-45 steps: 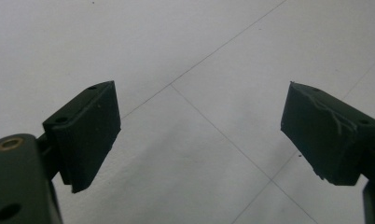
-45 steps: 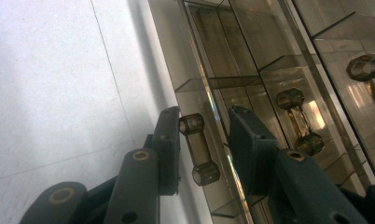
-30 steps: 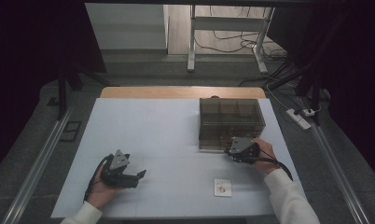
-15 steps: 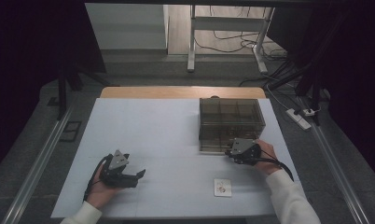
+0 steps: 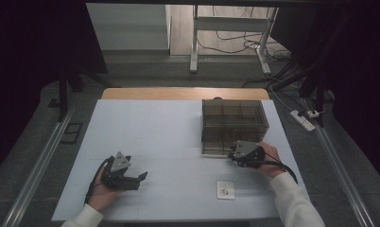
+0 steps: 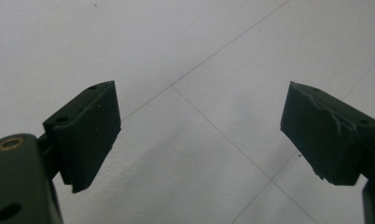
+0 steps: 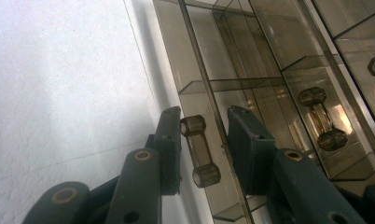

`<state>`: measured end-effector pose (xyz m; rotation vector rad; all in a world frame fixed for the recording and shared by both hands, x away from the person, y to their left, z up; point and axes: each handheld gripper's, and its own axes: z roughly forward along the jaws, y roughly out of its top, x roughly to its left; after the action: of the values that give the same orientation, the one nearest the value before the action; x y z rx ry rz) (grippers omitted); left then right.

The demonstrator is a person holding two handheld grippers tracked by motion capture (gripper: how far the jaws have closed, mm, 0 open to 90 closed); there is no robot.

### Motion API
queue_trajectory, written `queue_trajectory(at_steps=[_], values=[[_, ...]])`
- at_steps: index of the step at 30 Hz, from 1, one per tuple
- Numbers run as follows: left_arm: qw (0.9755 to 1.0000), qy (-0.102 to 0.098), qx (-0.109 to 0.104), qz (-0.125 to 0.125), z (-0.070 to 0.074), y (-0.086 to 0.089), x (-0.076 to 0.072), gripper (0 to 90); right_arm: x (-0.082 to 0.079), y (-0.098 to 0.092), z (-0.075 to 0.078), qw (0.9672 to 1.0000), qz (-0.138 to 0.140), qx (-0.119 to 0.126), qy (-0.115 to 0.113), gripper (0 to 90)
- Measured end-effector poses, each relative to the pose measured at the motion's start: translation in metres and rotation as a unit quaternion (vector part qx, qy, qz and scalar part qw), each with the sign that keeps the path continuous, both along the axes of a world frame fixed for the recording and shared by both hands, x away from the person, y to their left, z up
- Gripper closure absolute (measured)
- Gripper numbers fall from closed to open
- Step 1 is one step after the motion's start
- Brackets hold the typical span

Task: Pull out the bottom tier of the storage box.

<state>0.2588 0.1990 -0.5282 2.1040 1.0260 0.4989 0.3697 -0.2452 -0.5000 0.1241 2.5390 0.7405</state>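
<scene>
- Starting at the bottom of the high view, we see a small card (image 5: 225,190) lying flat on the white table (image 5: 169,132), low and right of centre, apart from both hands.
- Just left of it, in the lower left of that view, our left gripper (image 5: 140,178) rests on the table in the person's hand, well away from the work.
- Its own view shows the left gripper (image 6: 202,140) with jaws spread wide and nothing between them but bare table.
- Moving up to the right middle of the high view, our right gripper (image 5: 231,154) is up against the near face of the smoky drawer box (image 5: 233,119).
- In the right gripper view, the right gripper (image 7: 204,149) has its jaws parted, one on each side of a small barrel-shaped drawer handle (image 7: 200,150); neither pad presses it yet, as far as we can tell.
- A second handle (image 7: 322,119) sits on the neighbouring drawer, to the right in that view.
- We judge the step in hand to be lining up on the handle, ahead of pulling that drawer out.
- Next move calls for closing squarely on the handle's middle, then a straight pull toward the bottom of the high view, without dragging the whole box.
</scene>
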Motion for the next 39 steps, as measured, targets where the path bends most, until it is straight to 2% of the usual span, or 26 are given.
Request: queue_trajectory(at_steps=[18,23,39], values=[[1.0,-0.001,0.0,0.001,0.0,0.0,-0.001,12.3,-0.006,-0.002,-0.001,0.9999,0.001,0.012,0.007,65.3],[1.0,0.0,0.001,0.0,0.0,0.0,-0.001,12.3,-0.01,-0.003,-0.001,1.0,-0.001,-0.001,0.007,65.3],[1.0,0.002,0.002,0.002,-0.001,-0.002,0.001,12.3,-0.021,-0.007,-0.008,0.9999,0.004,0.003,0.009,65.5]])
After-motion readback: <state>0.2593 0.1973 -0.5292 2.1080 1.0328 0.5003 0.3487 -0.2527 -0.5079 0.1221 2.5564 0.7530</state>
